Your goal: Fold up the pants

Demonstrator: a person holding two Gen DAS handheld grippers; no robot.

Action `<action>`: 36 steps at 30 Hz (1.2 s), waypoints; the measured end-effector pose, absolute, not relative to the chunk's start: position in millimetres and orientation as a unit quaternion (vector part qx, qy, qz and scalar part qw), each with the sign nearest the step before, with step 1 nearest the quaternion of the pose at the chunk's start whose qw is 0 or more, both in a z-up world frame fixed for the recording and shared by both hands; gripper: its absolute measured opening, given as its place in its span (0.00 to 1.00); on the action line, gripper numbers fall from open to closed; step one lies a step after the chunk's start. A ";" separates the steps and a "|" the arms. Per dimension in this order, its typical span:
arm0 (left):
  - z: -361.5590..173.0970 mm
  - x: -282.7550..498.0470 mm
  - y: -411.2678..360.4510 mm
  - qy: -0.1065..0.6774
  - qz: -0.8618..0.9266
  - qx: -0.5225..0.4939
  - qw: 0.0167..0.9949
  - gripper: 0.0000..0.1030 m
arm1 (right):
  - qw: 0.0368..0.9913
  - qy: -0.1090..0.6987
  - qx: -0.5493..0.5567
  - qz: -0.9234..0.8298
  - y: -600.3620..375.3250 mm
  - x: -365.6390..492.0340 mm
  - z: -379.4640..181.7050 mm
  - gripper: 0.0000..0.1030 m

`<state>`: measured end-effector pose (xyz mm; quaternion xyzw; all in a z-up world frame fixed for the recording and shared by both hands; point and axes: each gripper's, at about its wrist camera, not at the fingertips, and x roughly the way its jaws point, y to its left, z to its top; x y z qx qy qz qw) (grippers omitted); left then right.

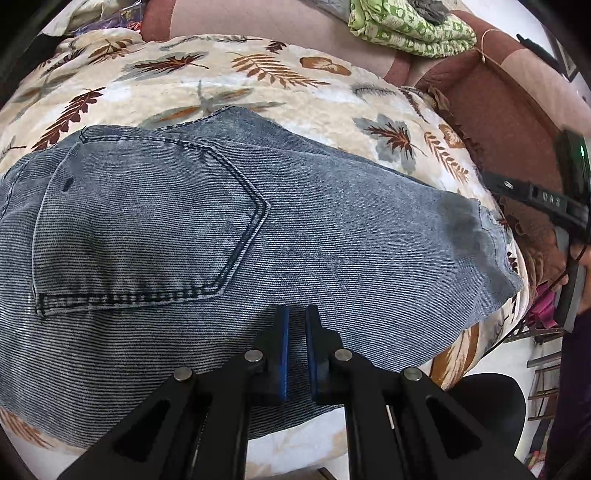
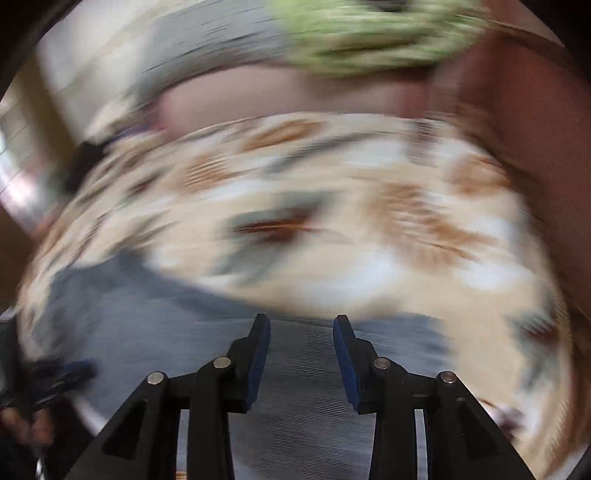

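Blue denim pants [image 1: 177, 236] lie folded on a leaf-patterned cream blanket [image 1: 229, 77], back pocket up, frayed hem end to the right. My left gripper [image 1: 296, 314] hovers over the pants' near edge, its blue-padded jaws a narrow gap apart with nothing between them. The right wrist view is heavily motion-blurred: my right gripper [image 2: 301, 325] is open and empty above the denim [image 2: 303, 387]. The right gripper's body also shows in the left wrist view [image 1: 550, 199], off the pants' right end.
A green-and-white patterned cloth [image 1: 410, 26] lies on the brown sofa back [image 1: 498, 107] behind the blanket. The blanket's right edge drops off toward the floor and a metal rack [image 1: 543, 380].
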<state>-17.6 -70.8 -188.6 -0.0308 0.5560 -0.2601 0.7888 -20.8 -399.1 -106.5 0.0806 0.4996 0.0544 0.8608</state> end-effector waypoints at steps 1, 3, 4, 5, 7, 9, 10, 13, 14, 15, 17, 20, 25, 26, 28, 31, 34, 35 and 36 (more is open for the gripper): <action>-188.8 -18.4 -69.2 0.553 -0.264 -0.032 0.790 0.08 | 0.856 0.504 0.081 0.081 -381.7 -14.1 -109.8 0.37; -189.2 -20.5 -67.4 0.546 -0.272 -0.031 0.792 0.08 | 0.844 0.513 0.072 0.140 -339.1 8.1 -118.1 0.36; -188.6 -21.7 -66.1 0.544 -0.274 -0.029 0.793 0.08 | 0.840 0.516 0.063 0.157 -322.0 16.9 -122.8 0.33; -188.4 -22.4 -66.6 0.542 -0.277 -0.027 0.793 0.10 | 0.835 0.520 0.053 0.171 -304.8 25.7 -126.6 0.32; -188.4 -23.6 -67.9 0.537 -0.293 -0.029 0.790 0.25 | 0.823 0.534 0.039 0.192 -277.5 46.5 -140.0 0.32; -188.2 -27.3 -70.0 0.529 -0.315 -0.033 0.788 0.38 | 0.807 0.551 0.031 0.210 -257.7 64.7 -155.1 0.32; -187.9 -28.9 -70.9 0.524 -0.321 -0.032 0.788 0.45 | 0.802 0.556 0.030 0.216 -251.4 67.0 -159.4 0.32; -186.3 -35.2 -78.0 0.511 -0.334 -0.013 0.792 0.53 | 0.789 0.571 -0.002 0.229 -236.9 77.6 -174.6 0.33; -186.3 -35.4 -79.7 0.510 -0.336 -0.010 0.792 0.55 | 0.785 0.575 -0.014 0.228 -232.0 79.8 -179.9 0.33; -186.2 -35.5 -80.5 0.509 -0.340 -0.012 0.791 0.57 | 0.783 0.577 -0.016 0.232 -230.3 78.8 -182.5 0.33; -186.5 -34.2 -81.3 0.509 -0.342 -0.015 0.790 0.58 | 0.781 0.577 -0.033 0.238 -224.8 79.5 -186.6 0.33; -186.5 -30.6 -78.8 0.511 -0.345 -0.029 0.786 0.58 | 0.778 0.577 -0.061 0.240 -216.5 79.7 -189.0 0.18; -184.7 -24.4 -75.6 0.505 -0.340 -0.051 0.791 0.58 | 0.797 0.548 -0.132 0.216 -199.7 72.9 -176.5 0.01; -182.4 -25.8 -73.7 0.499 -0.335 -0.050 0.798 0.58 | 0.803 0.540 -0.141 0.208 -197.6 75.6 -173.4 0.01; -179.7 -23.8 -72.2 0.489 -0.328 -0.053 0.806 0.58 | 0.816 0.528 -0.140 0.191 -197.3 79.8 -170.3 0.01; -177.6 -22.9 -71.4 0.482 -0.323 -0.058 0.813 0.58 | 0.821 0.530 -0.124 0.171 -199.6 91.4 -179.0 0.01; -177.0 -24.2 -74.9 0.477 -0.323 -0.048 0.816 0.58 | 0.829 0.529 -0.109 0.148 -199.7 94.6 -195.2 0.01; -176.0 -26.1 -77.6 0.472 -0.325 -0.041 0.818 0.58 | 0.835 0.524 -0.097 0.138 -200.4 94.9 -196.9 0.02; -175.9 -28.5 -79.0 0.469 -0.326 -0.036 0.820 0.60 | 0.843 0.515 -0.084 0.128 -201.8 94.0 -195.6 0.04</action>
